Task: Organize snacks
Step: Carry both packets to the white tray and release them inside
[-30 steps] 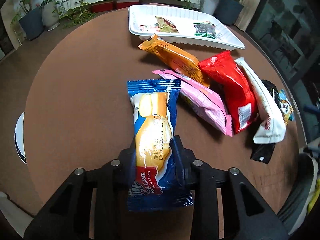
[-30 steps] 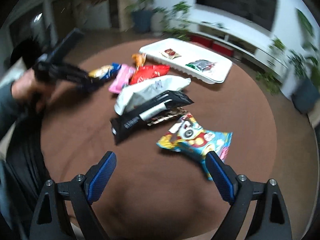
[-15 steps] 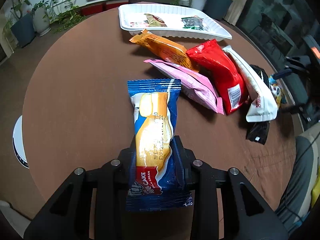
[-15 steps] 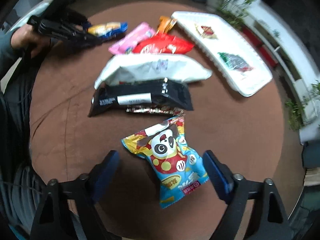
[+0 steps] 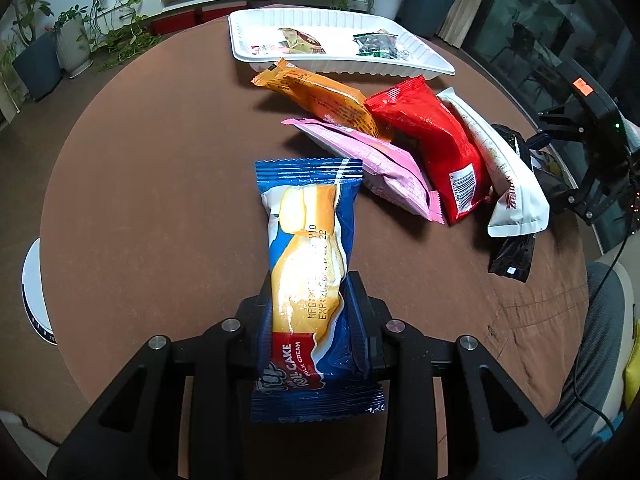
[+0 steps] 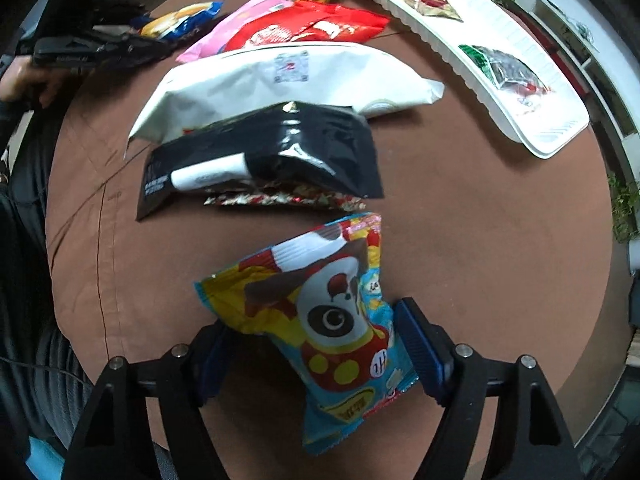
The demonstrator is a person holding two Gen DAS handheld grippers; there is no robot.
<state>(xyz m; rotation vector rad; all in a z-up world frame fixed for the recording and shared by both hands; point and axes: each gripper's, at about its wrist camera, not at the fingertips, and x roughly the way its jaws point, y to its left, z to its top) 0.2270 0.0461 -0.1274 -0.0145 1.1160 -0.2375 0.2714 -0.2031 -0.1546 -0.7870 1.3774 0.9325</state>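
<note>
The left tool (image 5: 308,300) pinches the blue roll cake pack (image 5: 308,256). The right tool (image 6: 308,344), jaws just closing, straddles the panda snack bag (image 6: 324,320). Next: squeeze, lift, carry both to the white tray (image 6: 540,136).

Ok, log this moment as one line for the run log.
left gripper: shut on cake pack | right gripper: open, closing around panda bag, pads not pressing | tray: two snacks inside

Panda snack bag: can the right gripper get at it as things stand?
Probably yes. The right gripper is open with its fingers either side of the panda snack bag; nothing lies on the bag, and the black pouch lies clear of it.
</note>
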